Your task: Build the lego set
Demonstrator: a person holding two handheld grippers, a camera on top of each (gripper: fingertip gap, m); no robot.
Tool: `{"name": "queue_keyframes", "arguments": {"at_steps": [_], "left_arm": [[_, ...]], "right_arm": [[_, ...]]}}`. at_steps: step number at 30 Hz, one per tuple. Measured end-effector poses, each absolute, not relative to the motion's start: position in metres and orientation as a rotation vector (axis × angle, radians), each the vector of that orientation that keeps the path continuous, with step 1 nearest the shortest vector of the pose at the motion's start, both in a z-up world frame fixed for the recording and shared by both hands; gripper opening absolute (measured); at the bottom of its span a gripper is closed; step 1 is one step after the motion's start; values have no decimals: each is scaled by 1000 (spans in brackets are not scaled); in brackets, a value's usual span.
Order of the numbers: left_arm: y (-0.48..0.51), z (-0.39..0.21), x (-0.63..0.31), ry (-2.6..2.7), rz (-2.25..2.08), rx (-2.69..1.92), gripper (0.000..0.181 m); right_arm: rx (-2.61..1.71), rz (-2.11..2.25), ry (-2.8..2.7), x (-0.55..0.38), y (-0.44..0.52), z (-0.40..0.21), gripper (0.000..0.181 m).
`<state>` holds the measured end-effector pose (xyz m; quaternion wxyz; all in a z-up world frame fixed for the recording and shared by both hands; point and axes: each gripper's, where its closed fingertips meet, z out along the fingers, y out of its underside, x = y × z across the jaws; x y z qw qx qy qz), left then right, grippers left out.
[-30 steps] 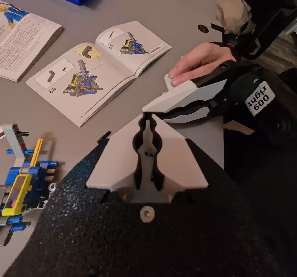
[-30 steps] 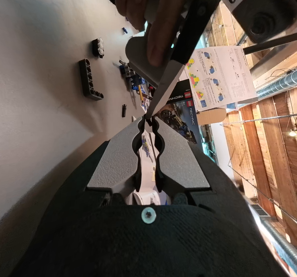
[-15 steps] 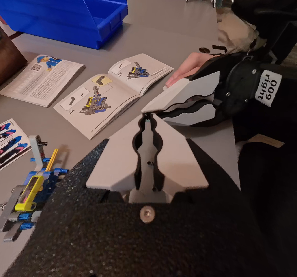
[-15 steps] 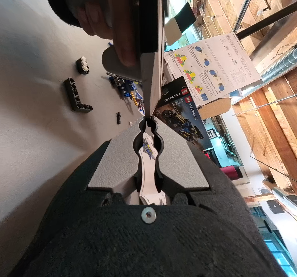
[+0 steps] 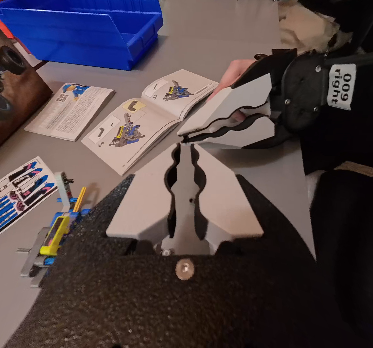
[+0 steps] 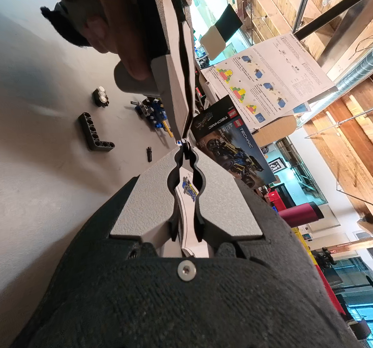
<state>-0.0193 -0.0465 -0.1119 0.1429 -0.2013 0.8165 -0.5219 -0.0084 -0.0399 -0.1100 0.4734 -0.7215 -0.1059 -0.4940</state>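
My jaws: left gripper (image 5: 184, 146) slightly parted, empty; right gripper (image 6: 185, 148) pinches something tiny I cannot identify. I'd align tips squarely before transferring.

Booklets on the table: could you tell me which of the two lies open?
The booklet nearer the right gripper lies open, showing build drawings. The other booklet, left of it toward the blue bin, lies closed.

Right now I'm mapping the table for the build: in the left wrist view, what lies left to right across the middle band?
Sticker sheet → closed leaflet → open instruction booklet → right tool, held by a hand.
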Motion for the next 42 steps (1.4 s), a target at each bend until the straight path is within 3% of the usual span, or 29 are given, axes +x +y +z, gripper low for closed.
{"name": "queue_keyframes", "arguments": {"at_steps": [14,23,36,42], "left_arm": [[-47,-117,-26,2452,-1672,-748,2],[-45,-127,-24,2476,-1451,-660,1],[-45,-119,-24,2439,-1502,-681,2],[-25,-137,-47,2603,-1270,-452,22]], "right_arm": [[-1761,-1276,-400,-18,-34,-115,3],[-1804,-1343,-475,-17,-33,-124,3],[-1769,-1362,-455,-17,-35,-118,4],[-1840,-1367,-285,4,-49,-120,4]]}}
